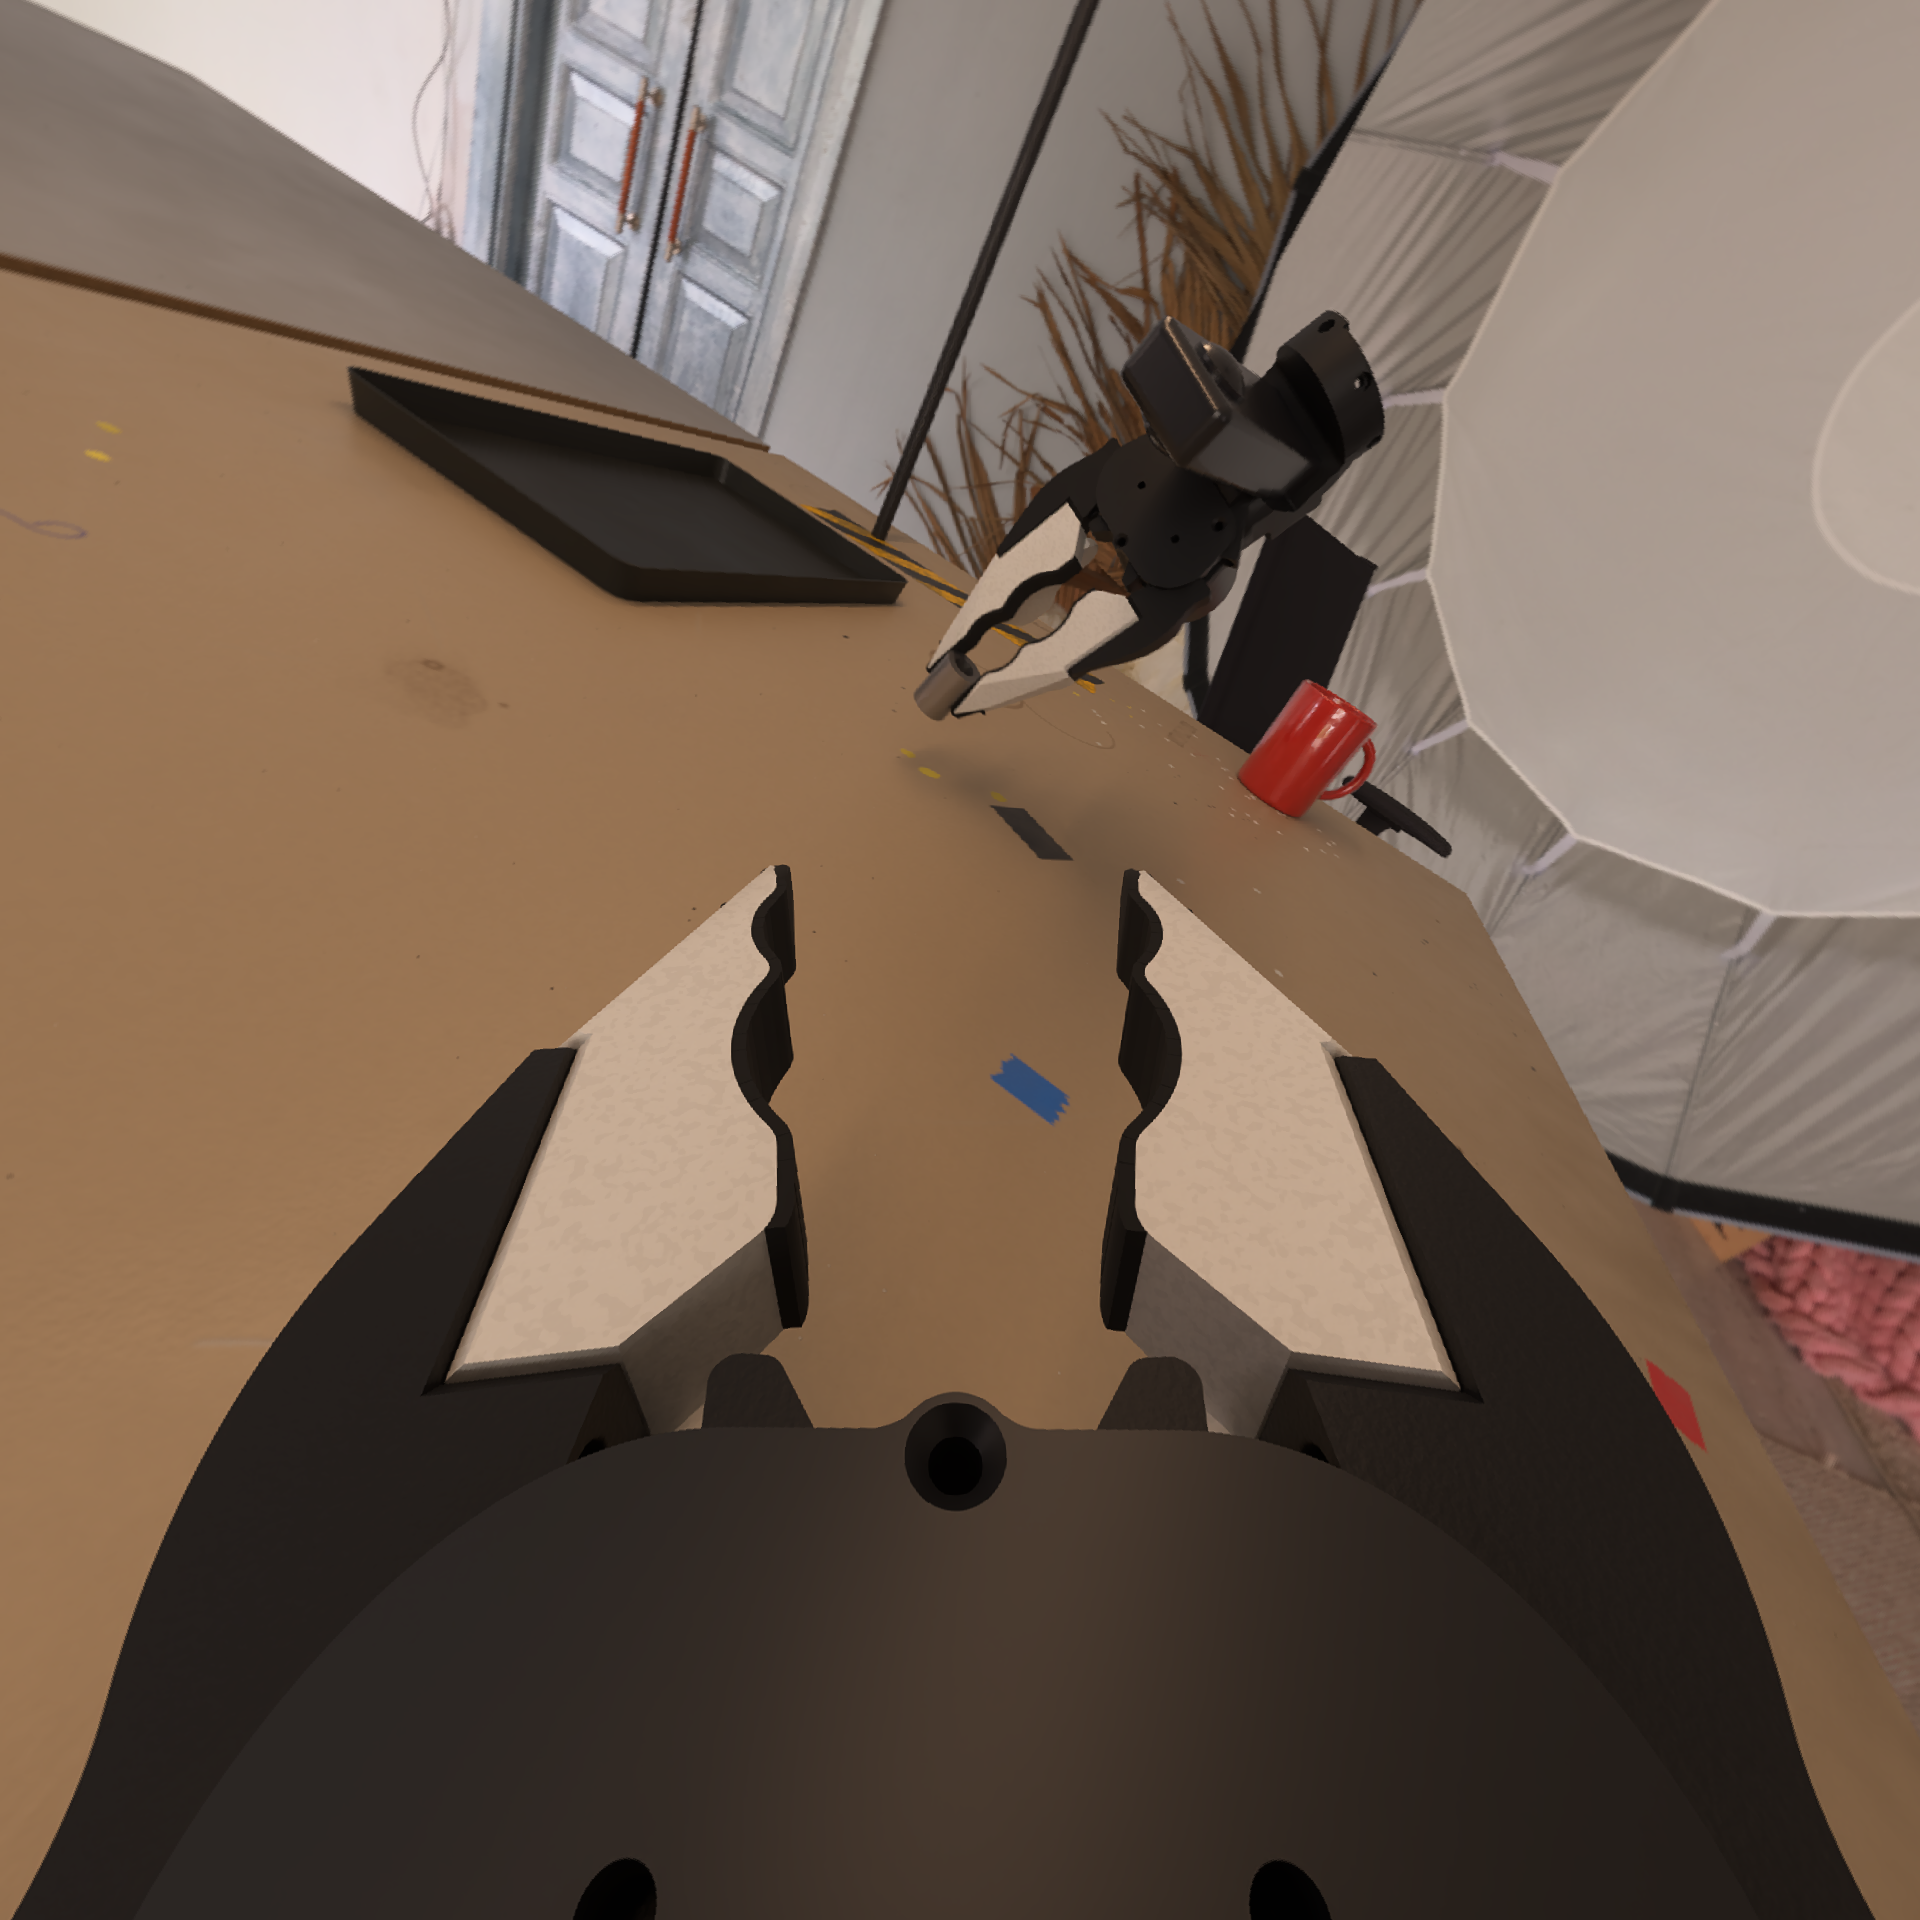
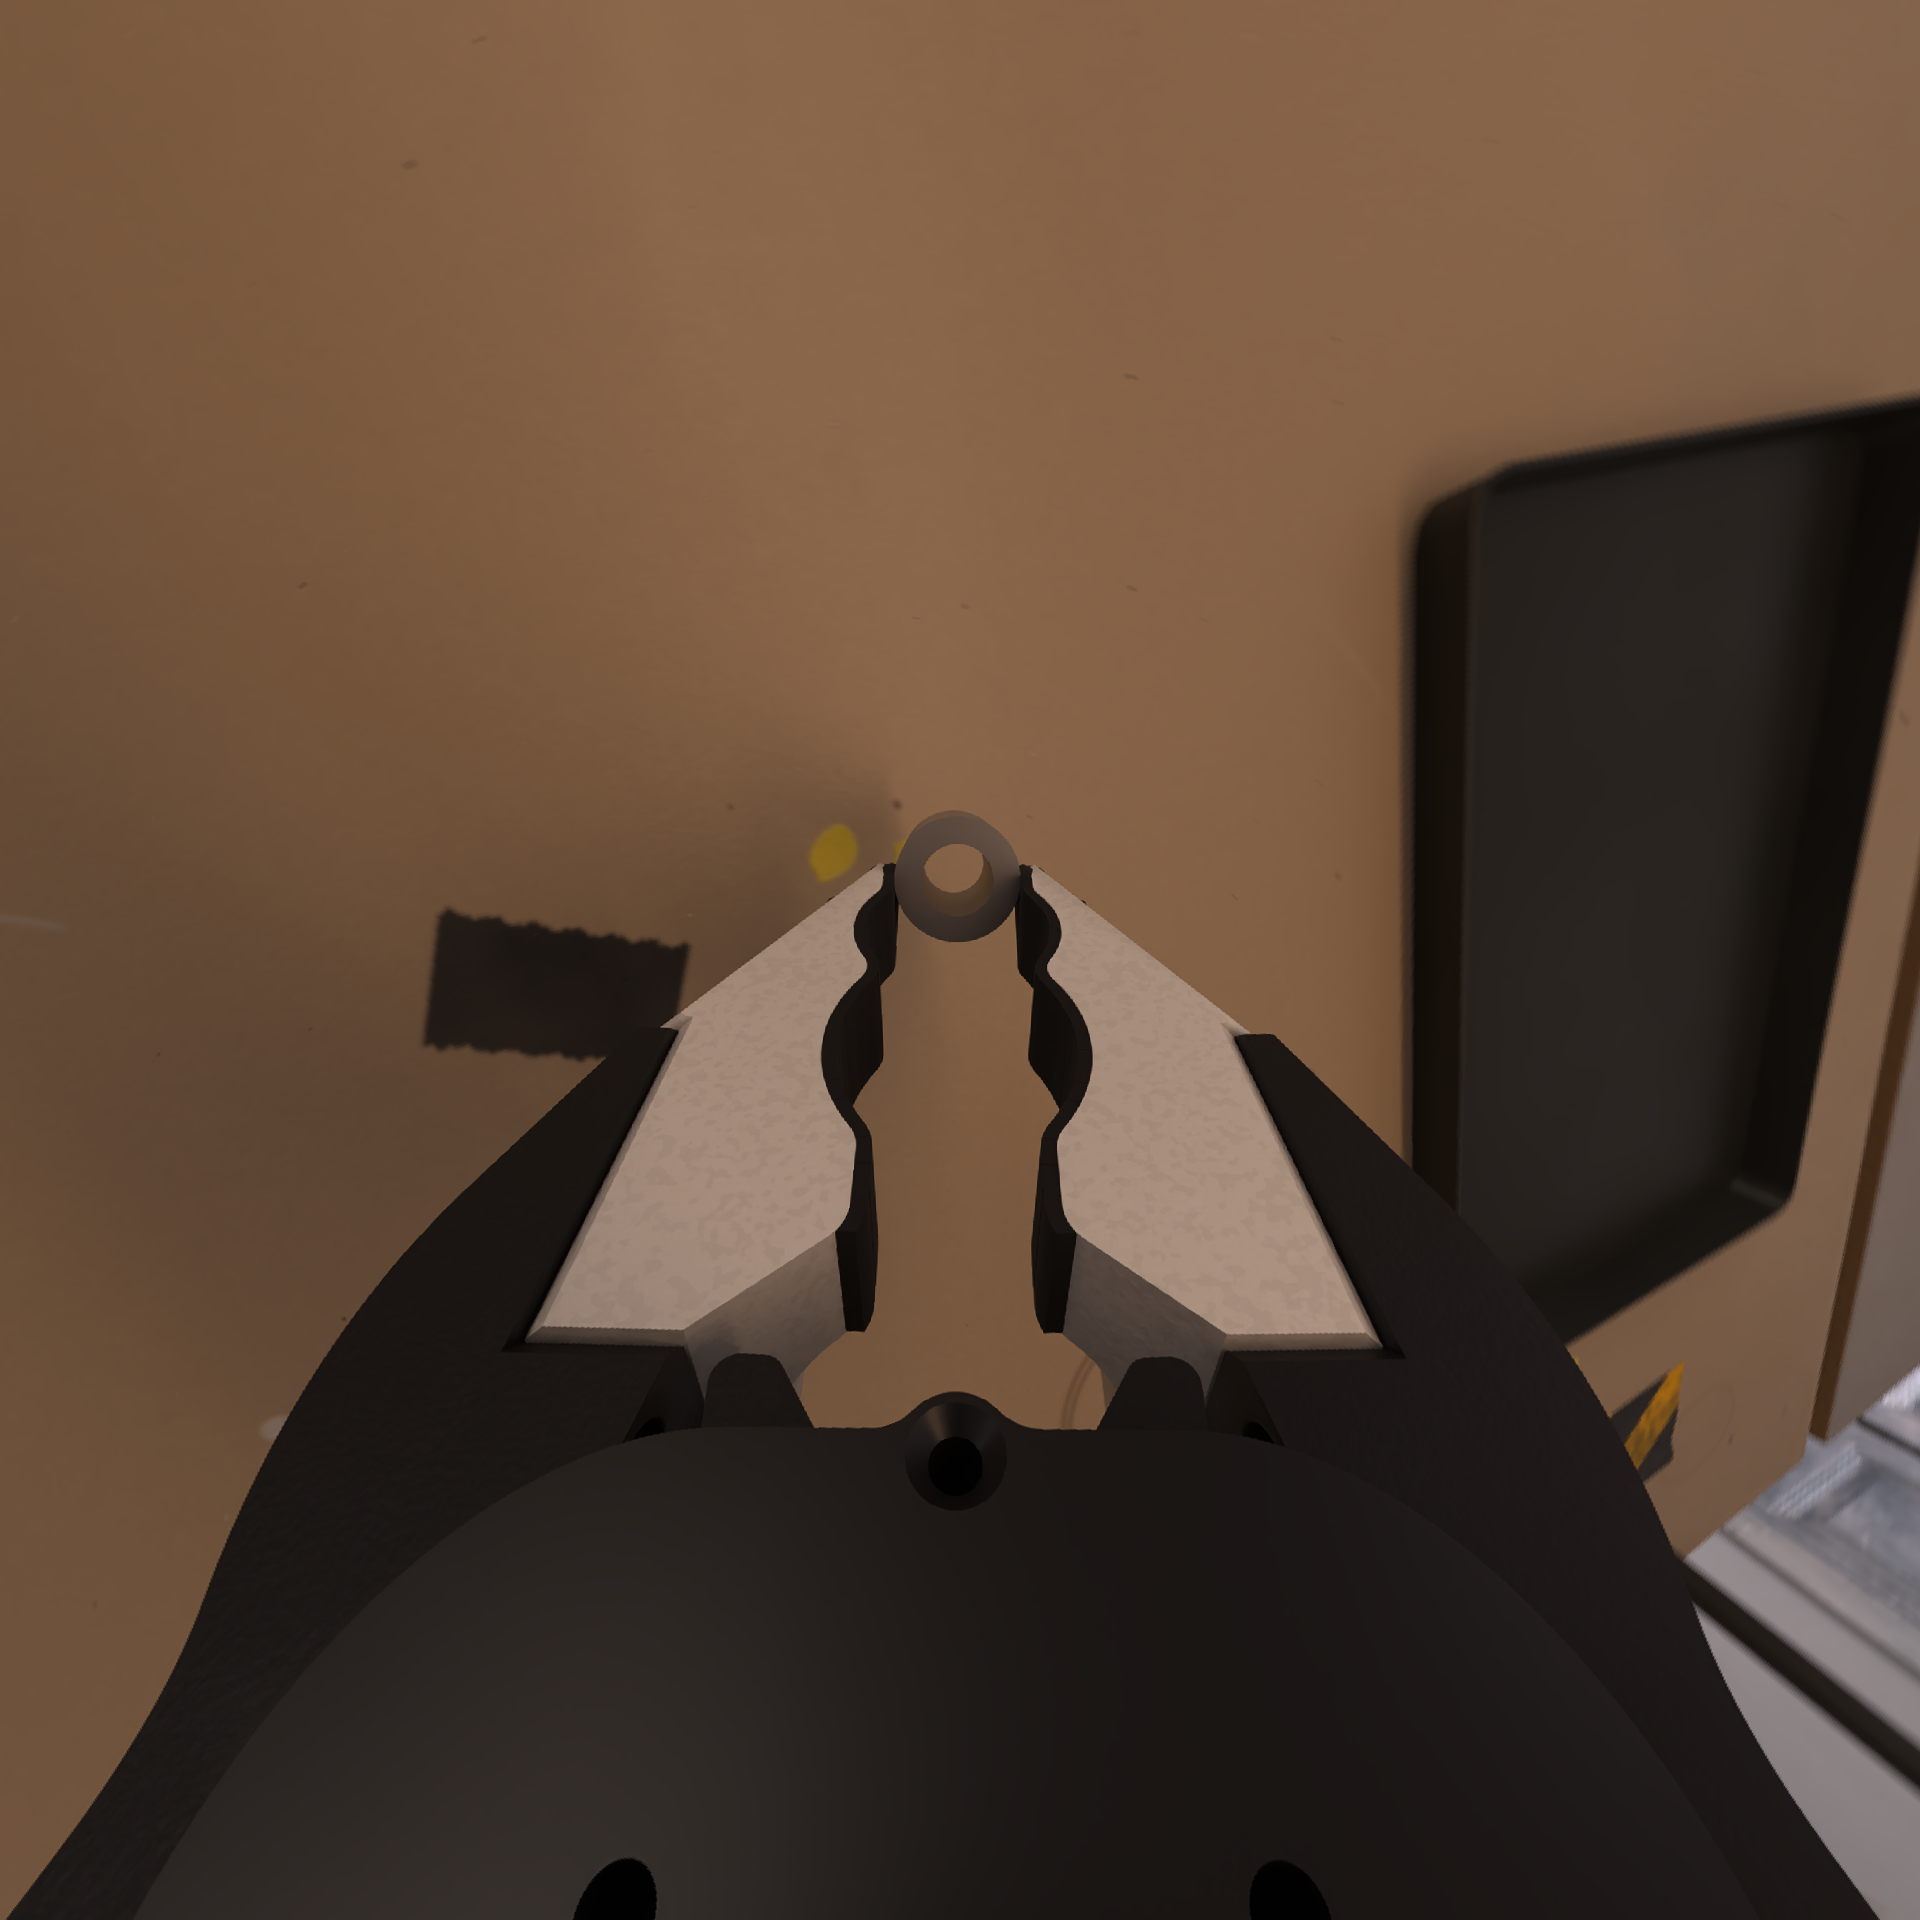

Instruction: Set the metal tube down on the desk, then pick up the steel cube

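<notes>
two grippers: your right gripper [image 2: 956,883] pinches the short grey metal tube [image 2: 956,878] at its fingertips, low over the brown desk [image 1: 312,831] near the far edge; it's stiff, smooth, prone to roll. your left gripper [image 1: 956,883] gapes empty. open desk lies ahead; no steel cube shows.

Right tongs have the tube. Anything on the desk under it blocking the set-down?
Nothing visible does. The metal tube, pinched at the tips of the right tongs, hangs over bare desk. Only flat tape marks lie nearby; the black tray and red mug sit well off to the sides.
</notes>
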### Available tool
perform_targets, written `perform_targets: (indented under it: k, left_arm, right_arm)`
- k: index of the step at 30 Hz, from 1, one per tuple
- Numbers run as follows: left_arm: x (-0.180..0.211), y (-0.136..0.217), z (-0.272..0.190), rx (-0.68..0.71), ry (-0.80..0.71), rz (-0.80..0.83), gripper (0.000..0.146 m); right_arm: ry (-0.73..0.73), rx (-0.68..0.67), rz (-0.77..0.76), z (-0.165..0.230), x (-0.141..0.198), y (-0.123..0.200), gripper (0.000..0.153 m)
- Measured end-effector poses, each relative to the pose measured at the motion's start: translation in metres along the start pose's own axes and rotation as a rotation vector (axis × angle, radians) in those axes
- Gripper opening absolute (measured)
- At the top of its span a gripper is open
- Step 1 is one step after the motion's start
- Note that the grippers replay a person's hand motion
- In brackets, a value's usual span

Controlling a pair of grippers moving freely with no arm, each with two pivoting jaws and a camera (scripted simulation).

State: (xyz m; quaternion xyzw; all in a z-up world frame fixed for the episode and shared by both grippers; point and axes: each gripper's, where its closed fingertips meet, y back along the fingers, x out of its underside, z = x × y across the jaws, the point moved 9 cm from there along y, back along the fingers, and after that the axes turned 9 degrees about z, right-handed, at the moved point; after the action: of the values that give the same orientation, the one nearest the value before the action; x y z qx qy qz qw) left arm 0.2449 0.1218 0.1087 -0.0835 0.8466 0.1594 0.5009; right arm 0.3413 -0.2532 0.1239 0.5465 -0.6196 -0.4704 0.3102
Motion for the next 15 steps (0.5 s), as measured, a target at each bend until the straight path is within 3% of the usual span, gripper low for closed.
perform_targets:
  k: [4,15]
  left_arm:
    - [0.001,-0.008,0.003,-0.031,0.005,0.031,0.063]
    - [-0.001,-0.026,0.007,-0.042,0.014,0.098,0.063]
  right_arm:
    - [0.07,-0.108,0.001,0.003,-0.008,-0.01,0.022]
    - [0.017,-0.247,-0.043,-0.008,-0.013,-0.026,0.022]
